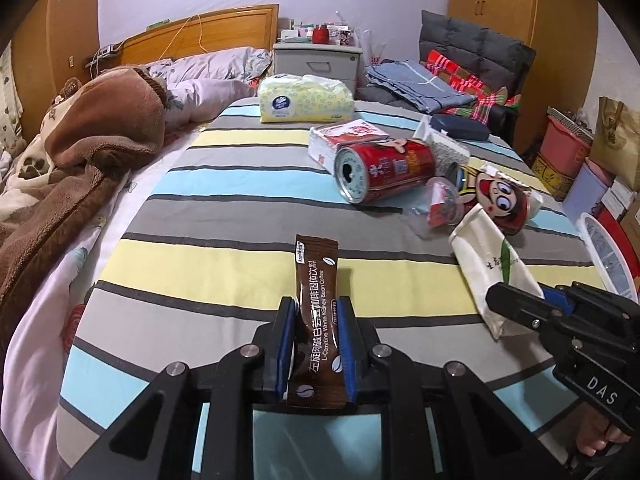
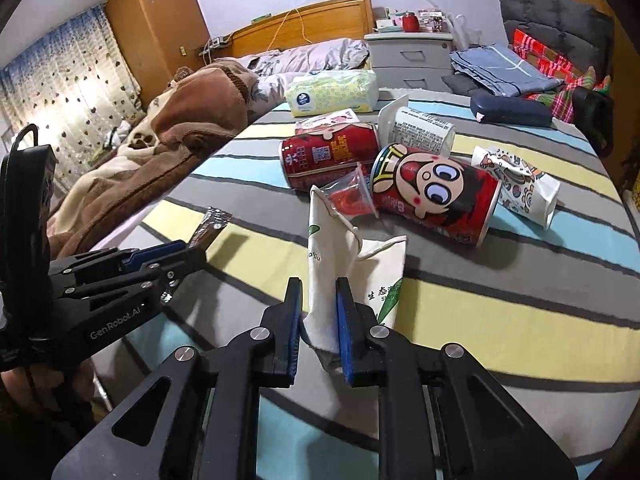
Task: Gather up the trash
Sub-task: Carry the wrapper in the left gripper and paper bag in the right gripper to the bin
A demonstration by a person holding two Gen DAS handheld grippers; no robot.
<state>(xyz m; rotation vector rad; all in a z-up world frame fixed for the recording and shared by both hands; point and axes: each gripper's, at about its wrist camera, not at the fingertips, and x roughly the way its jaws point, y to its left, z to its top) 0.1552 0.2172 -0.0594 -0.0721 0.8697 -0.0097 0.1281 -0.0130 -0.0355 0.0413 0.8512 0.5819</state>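
Brown coffee sachet (image 1: 316,320) clamped in left fingers (image 1: 286,320); right fingers (image 2: 346,312) pinch one cloth bag (image 2: 352,268); two red cans (image 2: 436,192).

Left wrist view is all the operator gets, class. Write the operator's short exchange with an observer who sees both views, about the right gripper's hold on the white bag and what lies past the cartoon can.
Operator: Has the right gripper really caught the white cloth bag?
Observer: Yes. Its blue pads press a raised fold at the bag's near end from both sides.
Operator: Is anything hidden beyond the cartoon can?
Observer: Yes. A crumpled patterned paper pack lies on the striped sheet, just to the right of the can.
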